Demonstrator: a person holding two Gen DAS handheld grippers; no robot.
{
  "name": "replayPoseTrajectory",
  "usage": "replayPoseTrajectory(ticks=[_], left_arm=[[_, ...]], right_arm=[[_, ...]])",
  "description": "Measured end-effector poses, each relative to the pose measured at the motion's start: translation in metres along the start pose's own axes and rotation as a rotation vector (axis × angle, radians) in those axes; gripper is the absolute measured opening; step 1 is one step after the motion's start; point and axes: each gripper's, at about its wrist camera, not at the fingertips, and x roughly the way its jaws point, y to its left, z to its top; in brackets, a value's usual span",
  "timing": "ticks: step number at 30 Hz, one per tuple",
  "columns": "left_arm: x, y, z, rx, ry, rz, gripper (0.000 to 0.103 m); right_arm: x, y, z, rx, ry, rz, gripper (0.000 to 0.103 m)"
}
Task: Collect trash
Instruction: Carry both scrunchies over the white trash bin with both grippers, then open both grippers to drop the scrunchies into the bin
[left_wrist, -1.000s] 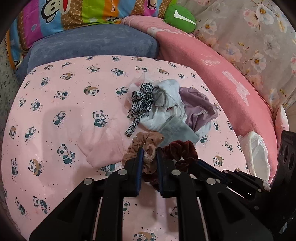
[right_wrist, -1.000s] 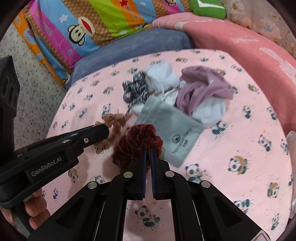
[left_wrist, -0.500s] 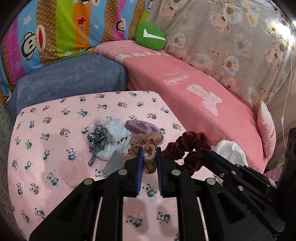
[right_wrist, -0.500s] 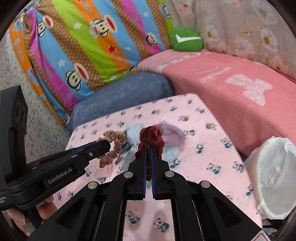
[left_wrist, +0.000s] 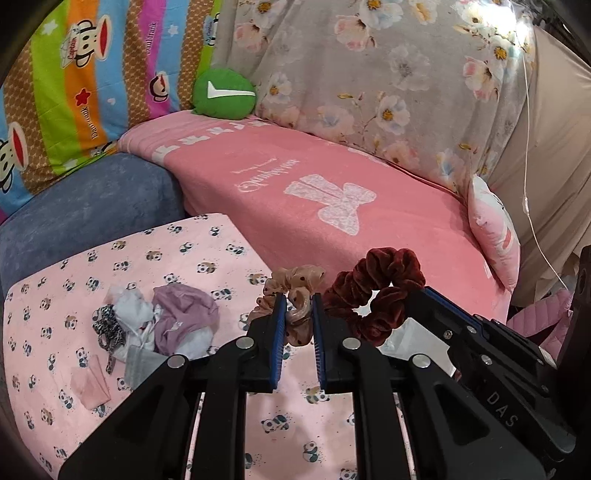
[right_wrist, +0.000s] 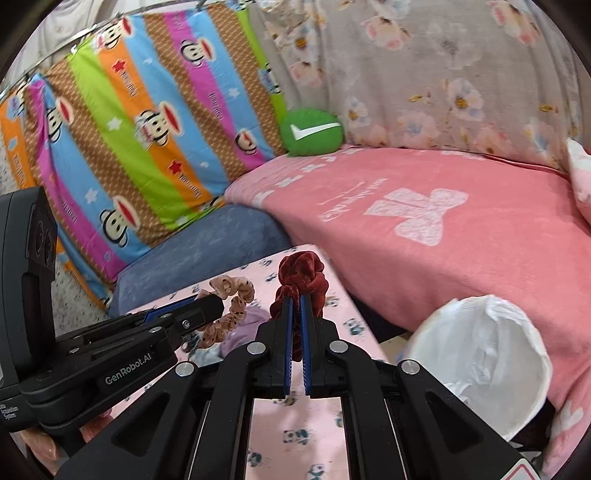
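Since the earlier frame we have lifted both scrunchies higher off the panda-print surface (left_wrist: 122, 258) and swung toward the white-lined trash bin (right_wrist: 480, 354). Our left gripper (left_wrist: 298, 317) is closed on the tan dotted scrunchie (left_wrist: 295, 295), held in the air left of the bin. Our right gripper (right_wrist: 296, 314) is clamped nearly shut on the dark red velvet scrunchie (right_wrist: 301, 273), just left of the bin's rim. A pile of small cloths (left_wrist: 162, 325) lies on the surface, farther left of the bin.

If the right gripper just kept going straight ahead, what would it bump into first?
Probably the pink blanket on the sofa, just past the panda cloth. The right gripper holds a dark red scrunchie. Depth is unclear.
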Motion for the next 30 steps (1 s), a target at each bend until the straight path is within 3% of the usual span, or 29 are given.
replayPoseTrajectory(ticks=[20, 30], left_arm=[[0.04, -0.122, 0.009, 0.201, 0.046, -0.142, 0.014], [0.062, -0.154, 0.004, 0.23, 0.091, -0.203, 0.015]], right_arm=[[-0.049, -0.138, -0.007, 0.213, -0.069, -0.177, 0.006], [-0.051, -0.168, -0.015, 0.245, -0.054, -0.225, 0.006]])
